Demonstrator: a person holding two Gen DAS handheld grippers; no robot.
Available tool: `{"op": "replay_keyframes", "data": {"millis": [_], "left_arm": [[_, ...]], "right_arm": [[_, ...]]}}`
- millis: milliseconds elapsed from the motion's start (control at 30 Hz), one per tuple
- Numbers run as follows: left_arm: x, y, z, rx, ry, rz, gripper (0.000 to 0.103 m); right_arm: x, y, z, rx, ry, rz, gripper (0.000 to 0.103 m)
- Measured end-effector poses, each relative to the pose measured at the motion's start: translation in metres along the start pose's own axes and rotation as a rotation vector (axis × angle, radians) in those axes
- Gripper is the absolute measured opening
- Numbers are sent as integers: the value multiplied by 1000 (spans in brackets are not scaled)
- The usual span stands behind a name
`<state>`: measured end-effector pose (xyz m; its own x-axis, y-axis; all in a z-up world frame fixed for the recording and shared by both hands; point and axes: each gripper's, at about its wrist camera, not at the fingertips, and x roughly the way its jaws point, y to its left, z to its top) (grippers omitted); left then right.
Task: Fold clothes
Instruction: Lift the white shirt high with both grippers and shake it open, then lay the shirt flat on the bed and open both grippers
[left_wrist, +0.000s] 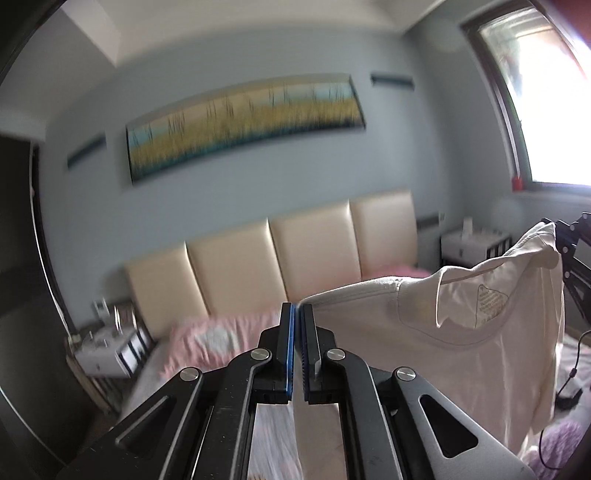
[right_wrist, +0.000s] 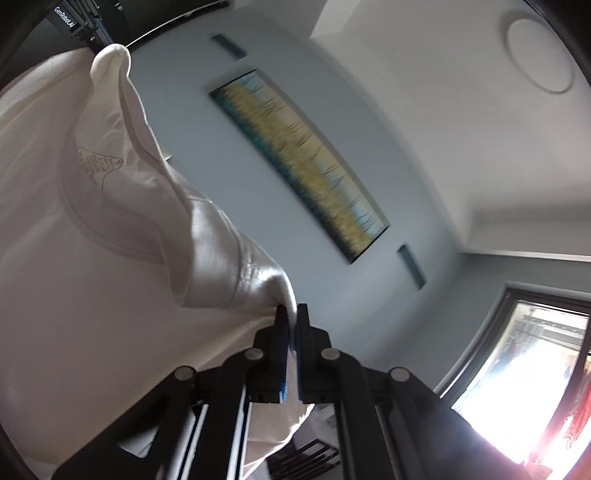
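We see a white T-shirt (left_wrist: 424, 332) held up in the air above the bed (left_wrist: 207, 343), stretched between the two grippers with its neckline sagging in the middle and a printed label showing inside the collar. The left gripper (left_wrist: 297, 314) has its jaws pressed together on one shoulder corner of the shirt, the cloth running off to the right from its tips. The right gripper (right_wrist: 291, 314) has its jaws pinching the other shoulder, with white fabric caught between the blue pads and hanging down below them. In the left wrist view the right gripper shows at the far edge, at the raised corner of the shirt. Below the shirt the bed carries pink bedding, and behind it stand a cream padded headboard (left_wrist: 273, 251), a long painting (left_wrist: 243, 125) on the pale blue wall, a bright window (left_wrist: 554, 103) and a small nightstand (left_wrist: 107, 350) beside the bed.
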<state>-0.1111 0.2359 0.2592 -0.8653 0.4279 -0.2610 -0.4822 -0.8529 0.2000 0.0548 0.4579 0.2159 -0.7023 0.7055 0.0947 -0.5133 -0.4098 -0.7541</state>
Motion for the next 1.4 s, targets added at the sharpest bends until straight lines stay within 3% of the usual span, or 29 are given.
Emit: {"op": "replay_keyframes", "data": {"millis": [300,567,800,967,1033,1100,1233,1400], "left_arm": [[216,-9,-93,-13,290,30,3],[417,-24,-207,-36,555,51,3],[523,-34,-282,-56,710,41,4],[561,-33,-323,-128,838,19,13],[561,-30,-332,-150,858,29,30],[551,-26,-332,-165,826,43,50],[509,-18,-322,-218,770,34,55],[443,-32,-310,-222,741,-28,55]], "right_arm": [[173,136,-75,-6,203,208,3],[340,275,-147,4,402,376,3],[413,370,-209,78,571,527,3],[442,401,-242,199,711,648,3],[444,399,-252,268,758,687,6],[444,389,-257,361,801,721,7],[432,359,-267,539,860,785,15],[391,318,-269,656,879,779,18]]}}
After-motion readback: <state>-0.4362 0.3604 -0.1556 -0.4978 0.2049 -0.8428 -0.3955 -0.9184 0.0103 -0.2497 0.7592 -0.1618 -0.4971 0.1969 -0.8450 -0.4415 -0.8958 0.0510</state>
